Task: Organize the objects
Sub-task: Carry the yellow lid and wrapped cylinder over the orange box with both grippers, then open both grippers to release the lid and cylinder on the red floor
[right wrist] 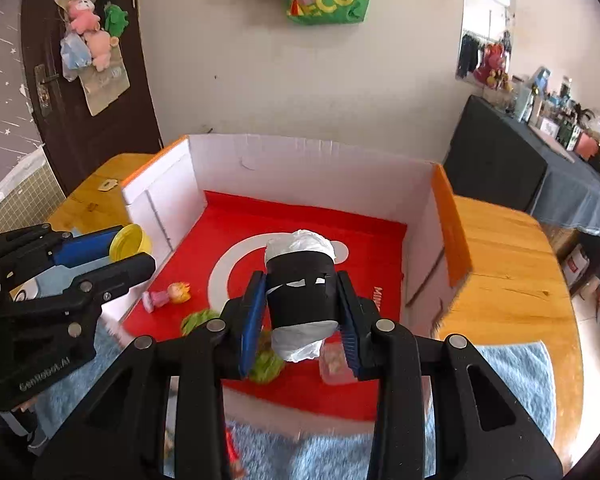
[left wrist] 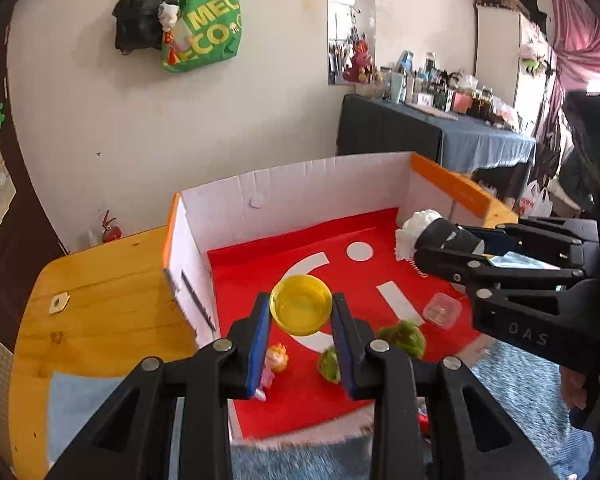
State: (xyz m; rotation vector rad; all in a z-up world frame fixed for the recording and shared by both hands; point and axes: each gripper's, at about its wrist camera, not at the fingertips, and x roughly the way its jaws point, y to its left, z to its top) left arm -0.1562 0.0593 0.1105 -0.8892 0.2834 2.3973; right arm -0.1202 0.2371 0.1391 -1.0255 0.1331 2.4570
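The left gripper is clamped on a yellow cup, and the right gripper on a black-wrapped white roll. Both hang above the red-floored box, probably for putting in. Below them, green toys in the box are partly covered; their kind is unclear.

the green bag reads "mec" and "eco"; left gripper "genrobot.ai".
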